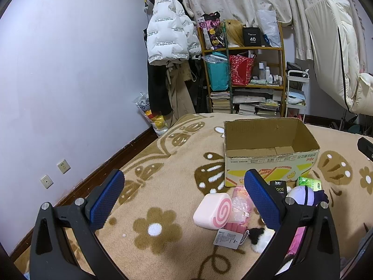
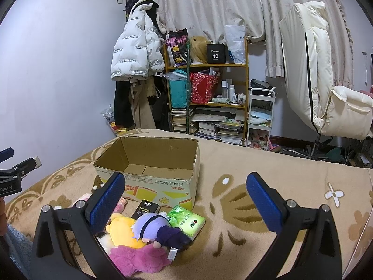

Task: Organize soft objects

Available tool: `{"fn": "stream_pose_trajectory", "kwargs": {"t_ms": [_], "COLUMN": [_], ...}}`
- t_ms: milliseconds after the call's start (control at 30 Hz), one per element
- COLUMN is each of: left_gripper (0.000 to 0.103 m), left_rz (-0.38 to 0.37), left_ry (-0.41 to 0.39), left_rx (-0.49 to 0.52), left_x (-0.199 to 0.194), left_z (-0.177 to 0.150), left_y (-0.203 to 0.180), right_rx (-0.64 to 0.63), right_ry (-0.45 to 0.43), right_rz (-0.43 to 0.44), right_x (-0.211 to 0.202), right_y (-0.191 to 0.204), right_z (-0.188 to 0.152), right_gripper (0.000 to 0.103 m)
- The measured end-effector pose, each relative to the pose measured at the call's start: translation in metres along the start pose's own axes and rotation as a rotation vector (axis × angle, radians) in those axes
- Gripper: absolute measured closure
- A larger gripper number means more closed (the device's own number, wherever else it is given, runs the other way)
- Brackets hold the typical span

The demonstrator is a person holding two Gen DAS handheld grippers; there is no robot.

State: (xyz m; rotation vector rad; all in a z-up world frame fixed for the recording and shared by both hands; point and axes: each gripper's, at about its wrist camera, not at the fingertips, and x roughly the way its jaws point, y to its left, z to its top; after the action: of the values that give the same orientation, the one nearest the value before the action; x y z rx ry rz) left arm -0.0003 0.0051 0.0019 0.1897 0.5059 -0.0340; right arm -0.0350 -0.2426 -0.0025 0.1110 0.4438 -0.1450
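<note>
Blue ribbed pads face each other across a wide gap on both tools, and neither pair has hold of anything. The left gripper [image 1: 184,200] hovers above a tan blanket [image 1: 163,163] with brown flower patterns spread over the bed; between its fingers [image 1: 107,200] lies a pink swirl cushion [image 1: 212,210], shaped like a roll cake, with a crinkly clear packet [image 1: 241,206] just beside it and a grey tag [image 1: 226,238] on a bead chain in front. A black-and-white fluffy toy [image 1: 261,237] lies against the inner side of its right finger, partly hidden. Beyond that finger's tip sits an open cardboard box [image 1: 268,163], empty inside, with the black tissue pack [image 1: 278,187] and green tissue pack [image 1: 310,183] at its near wall. The right gripper [image 2: 185,201] is spread just as wide over the same bed. Close to its left finger a purple-haired doll [image 2: 155,227] lies on top of a yellow plush [image 2: 121,229] and a pink fluffy plush [image 2: 137,257], all touching in one heap. Ahead of the heap, between the fingers, are the same black and green tissue packs, just in front of the box. Past the bed stand a wooden shelf [image 2: 244,70] with bags and books, a white puffer jacket [image 2: 137,53] hanging, and a cream chair [image 2: 326,81].
</note>
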Motion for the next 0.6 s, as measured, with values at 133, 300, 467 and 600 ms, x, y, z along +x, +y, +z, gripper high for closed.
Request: {"fn": "stream_pose_trajectory", "kwargs": {"t_ms": [133, 300, 467, 600], "left_gripper": [0.001, 0.001, 0.001, 0.001], "left_rz": [0.0, 0.002, 0.002, 0.002], "left_ry": [-0.001, 0.001, 0.002, 0.002], "left_rx": [0.001, 0.003, 0.004, 0.004], "left_x": [-0.0002, 0.0008, 0.001, 0.0013], "left_z": [-0.0004, -0.0024, -0.0023, -0.003], "left_y": [-0.0006, 0.0003, 0.0001, 0.0004], "right_rx": [0.001, 0.002, 0.002, 0.003], "right_ry": [0.001, 0.002, 0.002, 0.003], "right_rz": [0.0, 0.0, 0.0, 0.001], "right_x": [0.0001, 0.0004, 0.0005, 0.0007], "right_y": [0.0, -0.0001, -0.0002, -0.0005], "right_z": [0.0003, 0.0007, 0.0008, 0.0008], "right_gripper": [0.0, 0.0, 0.0, 0.0]}}
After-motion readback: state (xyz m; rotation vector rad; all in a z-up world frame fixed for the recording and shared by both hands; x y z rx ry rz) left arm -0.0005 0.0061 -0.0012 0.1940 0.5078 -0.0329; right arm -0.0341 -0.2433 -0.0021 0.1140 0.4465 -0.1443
